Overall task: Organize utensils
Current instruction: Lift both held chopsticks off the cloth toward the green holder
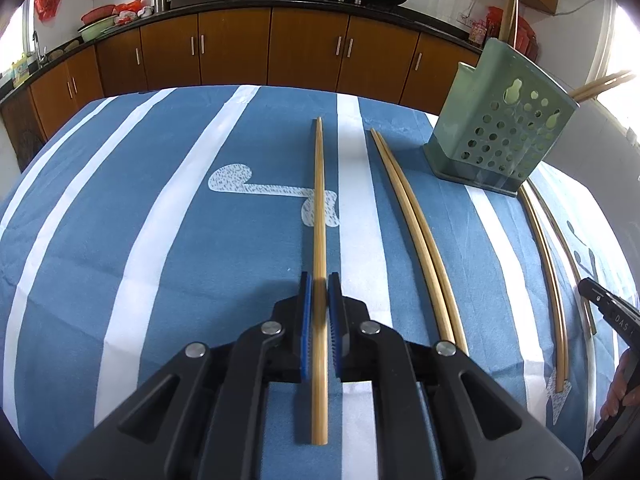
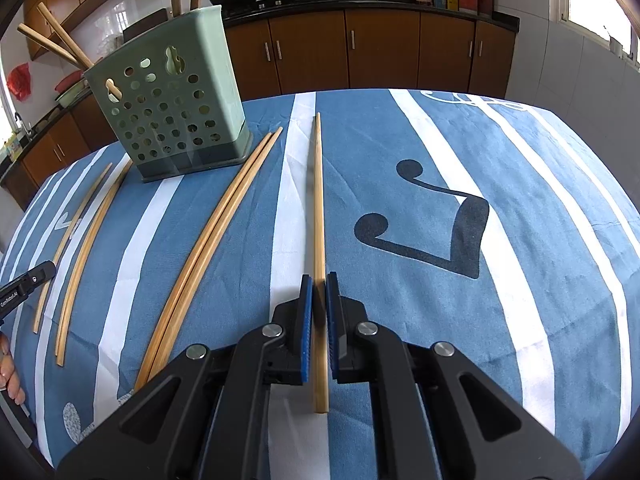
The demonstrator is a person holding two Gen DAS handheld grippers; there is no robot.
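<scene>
Your left gripper (image 1: 319, 286) has its jaws clamped on a chopstick (image 1: 319, 200) lying lengthwise on the blue striped cloth (image 1: 160, 220) over the counter. Next comes a pair of chopsticks (image 1: 412, 220) lying touching each other, then the green perforated holder (image 1: 500, 136) standing near the counter's far edge. Your right gripper (image 2: 318, 286) has its jaws clamped on another chopstick (image 2: 318, 200).
</scene>
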